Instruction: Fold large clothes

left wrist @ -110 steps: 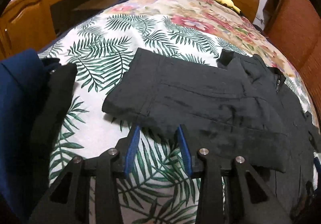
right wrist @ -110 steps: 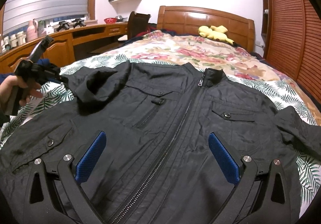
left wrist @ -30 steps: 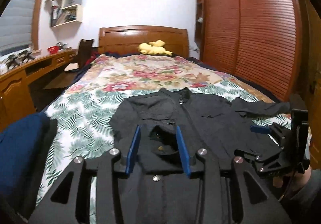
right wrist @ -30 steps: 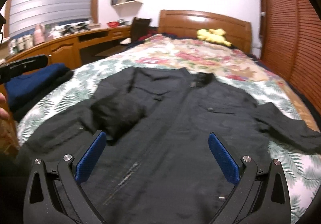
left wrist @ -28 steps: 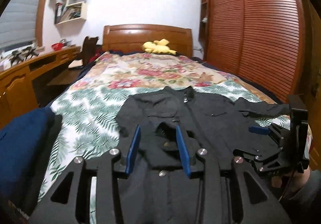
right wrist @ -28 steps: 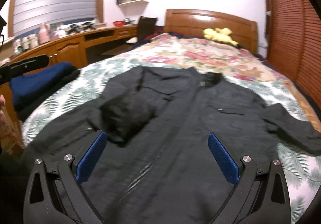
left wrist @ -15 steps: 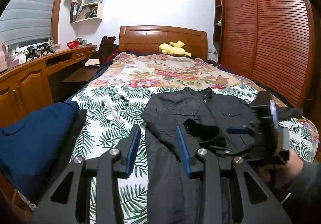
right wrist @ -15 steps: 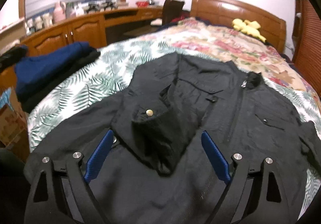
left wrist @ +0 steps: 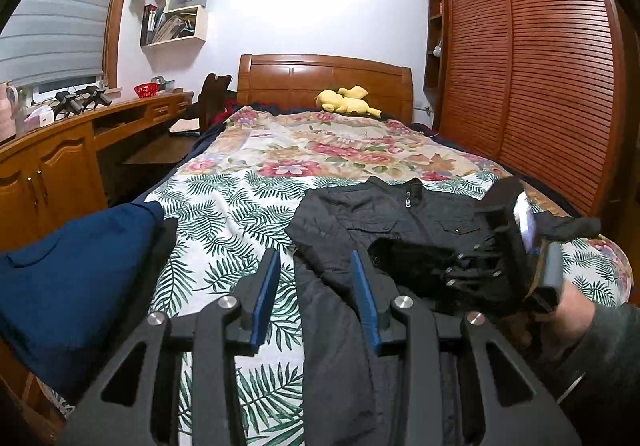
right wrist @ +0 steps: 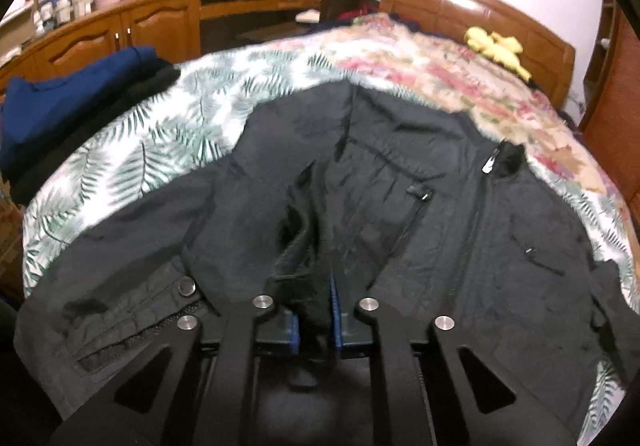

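**Right gripper clamped on the cuff, left one parted above the jacket's edge**

Nearest in the right wrist view, the right gripper [right wrist: 316, 320] has its blue pads [right wrist: 333, 306] pinched together on a bunched black cuff [right wrist: 298, 242], the end of a sleeve that is folded back across the jacket's front. A silver snap [right wrist: 186, 286] and a zipper run show on the hem just left of the fingers.

In the left wrist view, the left gripper [left wrist: 314, 296] hangs with its blue pads [left wrist: 265, 296] partly apart. Nothing is between them; they frame leaf-print cover and the jacket's near edge below. To its right, a hand [left wrist: 570, 316] in a grey sleeve [left wrist: 612, 358] holds the right gripper's black body low over the jacket.

The jacket [left wrist: 384, 222] lies face up and zipped on the foot end of the bed [left wrist: 236, 206], collar pointing toward the headboard [left wrist: 324, 80]. Its other sleeve [left wrist: 572, 226] stretches toward the bed's right edge. At the left edge of the bed sits a stack of folded clothes [left wrist: 72, 270], navy above black.

Farther up, the cover turns floral, and a yellow plush [left wrist: 346, 102] rests against the headboard. A wooden desk [left wrist: 60, 150] runs along the left wall under a blind; slatted wardrobe doors [left wrist: 532, 78] fill the right wall.
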A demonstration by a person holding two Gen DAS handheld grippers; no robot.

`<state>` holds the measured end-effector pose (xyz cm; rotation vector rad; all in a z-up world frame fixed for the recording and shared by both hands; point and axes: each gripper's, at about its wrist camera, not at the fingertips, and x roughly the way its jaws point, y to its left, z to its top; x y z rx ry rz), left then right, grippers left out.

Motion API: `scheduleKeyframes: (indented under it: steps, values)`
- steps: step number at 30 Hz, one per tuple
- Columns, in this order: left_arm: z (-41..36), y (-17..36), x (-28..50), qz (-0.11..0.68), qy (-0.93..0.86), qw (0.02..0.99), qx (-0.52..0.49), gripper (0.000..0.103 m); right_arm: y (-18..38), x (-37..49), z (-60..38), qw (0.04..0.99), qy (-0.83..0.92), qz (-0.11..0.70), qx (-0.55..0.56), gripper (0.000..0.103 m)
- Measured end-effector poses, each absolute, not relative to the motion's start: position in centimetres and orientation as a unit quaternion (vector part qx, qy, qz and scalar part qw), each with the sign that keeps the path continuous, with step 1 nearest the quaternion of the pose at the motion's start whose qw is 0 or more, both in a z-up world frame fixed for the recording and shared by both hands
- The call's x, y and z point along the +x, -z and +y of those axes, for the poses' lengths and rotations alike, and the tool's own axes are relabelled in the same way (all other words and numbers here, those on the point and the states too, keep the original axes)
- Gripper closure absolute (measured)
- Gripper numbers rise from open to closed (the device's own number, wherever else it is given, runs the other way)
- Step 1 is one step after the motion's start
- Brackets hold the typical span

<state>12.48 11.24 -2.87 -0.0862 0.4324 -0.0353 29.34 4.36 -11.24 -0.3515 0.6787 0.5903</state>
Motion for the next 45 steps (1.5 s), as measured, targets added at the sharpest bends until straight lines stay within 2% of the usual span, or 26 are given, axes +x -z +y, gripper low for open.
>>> scheduleKeyframes:
  steps: [7, 12, 18, 27, 30, 35, 45]
  values:
    - [10.3, 3.0, 12.7, 0.216, 0.031, 0.975, -0.041, 0.068, 5.2, 24.2, -0.6, 0.919, -0.290, 0.243, -0.116, 0.097]
    - [9.1, 2.9, 12.9, 0.215, 0.044, 0.975, -0.038, 0.068, 3.5, 20.2, -4.1, 0.935, -0.270, 0.214, -0.083, 0.097]
    - [7.8, 2.9, 13.5, 0.215, 0.058, 0.974, -0.042, 0.068, 5.1, 18.9, -7.2, 0.946, -0.215, 0.227, -0.089, 0.097]
    - [5.2, 3.1, 15.0, 0.206, 0.066, 0.975, -0.041, 0.068, 10.1, 19.5, -11.6, 0.937, -0.157, 0.304, -0.071, 0.095]
    - [4.5, 3.4, 15.3, 0.213, 0.082, 0.973, -0.040, 0.068, 11.0, 18.9, -12.6, 0.935, -0.147, 0.314, -0.078, 0.088]
    - [2.7, 3.2, 15.7, 0.215, 0.106, 0.970, -0.027, 0.067, 11.2, 17.5, -14.6, 0.938, -0.131, 0.307, -0.095, 0.059]
    - [-0.8, 3.2, 16.4, 0.214, 0.142, 0.966, -0.027, 0.061, 11.2, 21.1, -18.6, 0.932, -0.127, 0.337, -0.044, 0.057]
